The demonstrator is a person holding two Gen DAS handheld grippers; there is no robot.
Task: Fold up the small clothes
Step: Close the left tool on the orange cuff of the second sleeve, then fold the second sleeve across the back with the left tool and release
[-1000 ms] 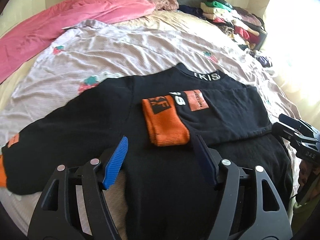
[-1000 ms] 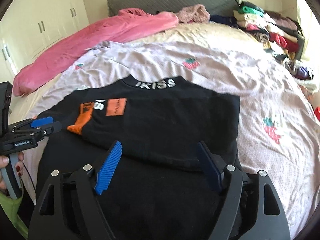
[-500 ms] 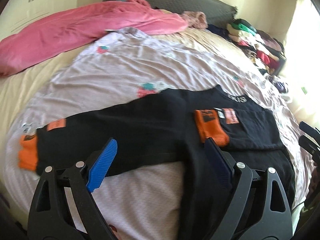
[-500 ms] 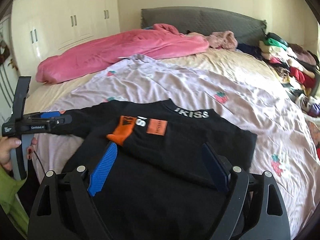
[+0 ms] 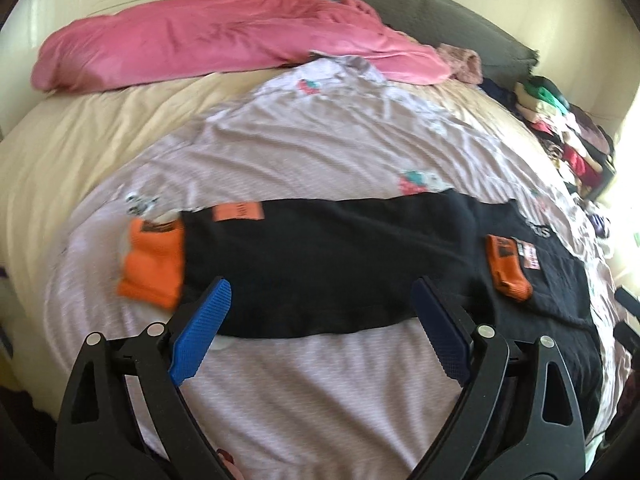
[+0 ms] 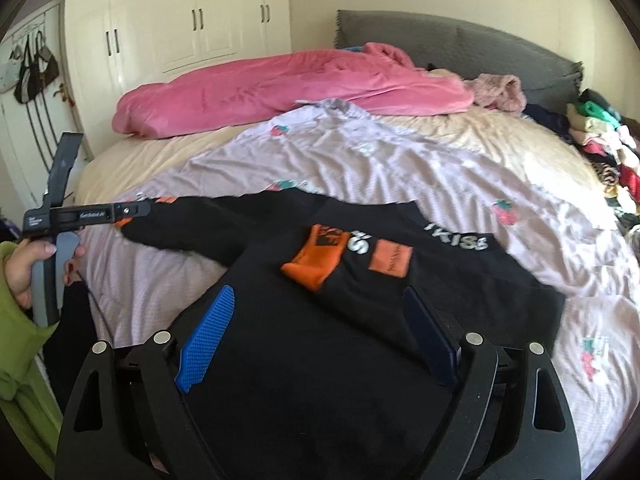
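bed (image 6: 460, 132): cream cover, grey headboard at far edge
lilac sheet (image 6: 400, 168): strawberry print, spread over the middle
pink blanket (image 6: 280, 88): bunched along far edge
clothes pile (image 6: 604, 144): far right corner
black sweatshirt (image 6: 320, 360): orange cuffs, on lilac sheet near front edge

The lilac sheet (image 5: 320, 392) below the black sweater (image 5: 320, 264) is bare. A pink blanket (image 6: 288, 88) and a pile of clothes (image 6: 604, 148) block the far side.

- One black sweatshirt (image 6: 328, 364), spread under the right gripper (image 6: 316, 338).
- Two orange cuffs (image 5: 154, 268), one ahead-left of the left gripper (image 5: 322, 328), one ahead-right.
- One pink blanket (image 6: 288, 88), far ahead.
- Two grippers.
- One clothes pile (image 6: 604, 148), far right.
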